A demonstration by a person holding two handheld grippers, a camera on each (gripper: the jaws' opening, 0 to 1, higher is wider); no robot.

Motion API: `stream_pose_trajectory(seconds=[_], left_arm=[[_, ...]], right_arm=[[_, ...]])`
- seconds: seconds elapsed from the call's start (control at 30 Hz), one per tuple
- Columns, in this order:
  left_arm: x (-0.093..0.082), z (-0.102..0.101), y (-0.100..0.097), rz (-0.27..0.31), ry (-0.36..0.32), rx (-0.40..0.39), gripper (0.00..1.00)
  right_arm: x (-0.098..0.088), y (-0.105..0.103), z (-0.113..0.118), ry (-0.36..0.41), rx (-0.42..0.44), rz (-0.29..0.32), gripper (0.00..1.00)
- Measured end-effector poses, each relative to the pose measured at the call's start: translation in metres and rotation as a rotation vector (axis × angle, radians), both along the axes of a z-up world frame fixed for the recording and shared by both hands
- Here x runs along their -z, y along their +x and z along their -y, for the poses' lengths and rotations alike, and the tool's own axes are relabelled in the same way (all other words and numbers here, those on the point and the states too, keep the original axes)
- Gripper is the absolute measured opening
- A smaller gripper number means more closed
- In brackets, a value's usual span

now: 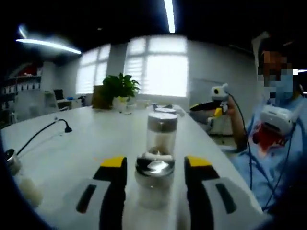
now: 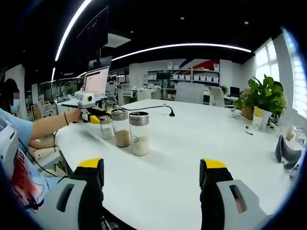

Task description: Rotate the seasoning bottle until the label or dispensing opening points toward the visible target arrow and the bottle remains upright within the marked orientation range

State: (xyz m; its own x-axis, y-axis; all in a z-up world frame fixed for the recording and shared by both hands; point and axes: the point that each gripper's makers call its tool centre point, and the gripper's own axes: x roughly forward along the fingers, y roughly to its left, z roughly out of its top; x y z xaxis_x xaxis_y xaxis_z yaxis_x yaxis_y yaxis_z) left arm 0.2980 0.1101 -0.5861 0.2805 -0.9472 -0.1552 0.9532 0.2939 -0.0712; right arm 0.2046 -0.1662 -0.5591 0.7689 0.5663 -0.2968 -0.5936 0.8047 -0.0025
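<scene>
In the left gripper view, the left gripper [image 1: 156,165] was held low over the white table [image 1: 86,143], and its two yellow-tipped jaws stood wide apart. A small glass bottle [image 1: 154,179] with a shiny metal cap stood upright between the jaws, but neither jaw touched it. Just behind it, a taller glass jar [image 1: 161,132] with a grey lid stood upright too, with some pale powder at its bottom. Farther back on the table there was a potted plant [image 1: 120,88], and a black cable [image 1: 45,129] lay on the left side. A person in a light blue shirt [image 1: 273,158] stood at the right edge of this view. In the right gripper view, the right gripper [image 2: 153,175] was also spread wide and held nothing; only bare table was between its jaws. Well ahead of it, the same containers stood in a row: a jar [image 2: 139,133] with pale powder, another jar [image 2: 120,128] with brown powder just beside it, and the small bottle [image 2: 105,125] behind them. The left gripper [image 2: 93,114] came in from the left side, near the small bottle, with the person's forearm [image 2: 53,125] behind it.
</scene>
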Motion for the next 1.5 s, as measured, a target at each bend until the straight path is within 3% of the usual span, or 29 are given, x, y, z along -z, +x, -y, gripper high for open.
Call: stream_pose_trajectory(seconds=[0.3,0.73,1.37,1.5], left_arm=[[-0.001,0.001,0.000,0.021,0.008,0.000,0.34],[-0.002,-0.002,-0.001,0.044,-0.002,-0.060,0.33],[-0.001,-0.003,0.005,0.011,-0.003,-0.300,0.33],[0.000,-0.005,0.007,-0.021,-0.030,-0.327,0.34]], right_arm=[[0.000,0.001,-0.002,0.005,-0.004,0.002,0.84],[0.002,0.000,0.000,-0.001,0.003,-0.009,0.84],[0.007,0.000,0.002,-0.007,0.017,-0.031,0.84],[0.008,0.000,0.002,-0.008,0.019,-0.036,0.84]])
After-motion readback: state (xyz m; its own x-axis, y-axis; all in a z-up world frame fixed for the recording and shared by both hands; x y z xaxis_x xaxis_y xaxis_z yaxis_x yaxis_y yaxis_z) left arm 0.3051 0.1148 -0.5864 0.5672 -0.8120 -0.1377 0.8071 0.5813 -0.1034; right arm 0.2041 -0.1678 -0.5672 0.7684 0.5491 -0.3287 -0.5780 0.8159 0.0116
